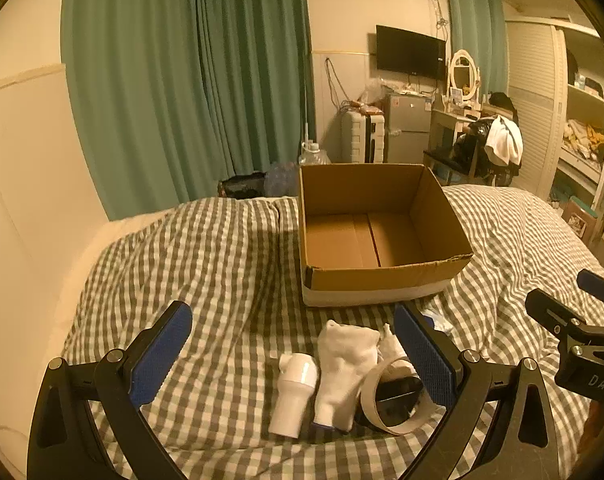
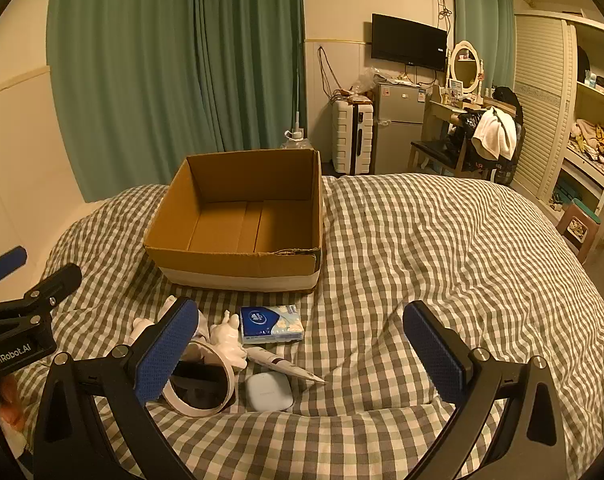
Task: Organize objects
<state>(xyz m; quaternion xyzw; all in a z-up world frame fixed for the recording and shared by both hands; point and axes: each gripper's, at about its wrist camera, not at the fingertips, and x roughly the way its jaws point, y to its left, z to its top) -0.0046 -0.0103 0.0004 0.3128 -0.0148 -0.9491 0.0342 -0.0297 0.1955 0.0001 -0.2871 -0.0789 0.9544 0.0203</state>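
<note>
The box point(image 2: 238, 216) at 12 o'clock sits empty, while both grippers point(image 1: 294, 344) point(image 2: 302, 348) gape wide, holding nothing.

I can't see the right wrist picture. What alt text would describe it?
An empty cardboard box sits on a checked bedspread. In front of it lie a tissue pack, a tape roll, a tube and a pale blue case. The right hand-held gripper is open above them, holding nothing.
</note>
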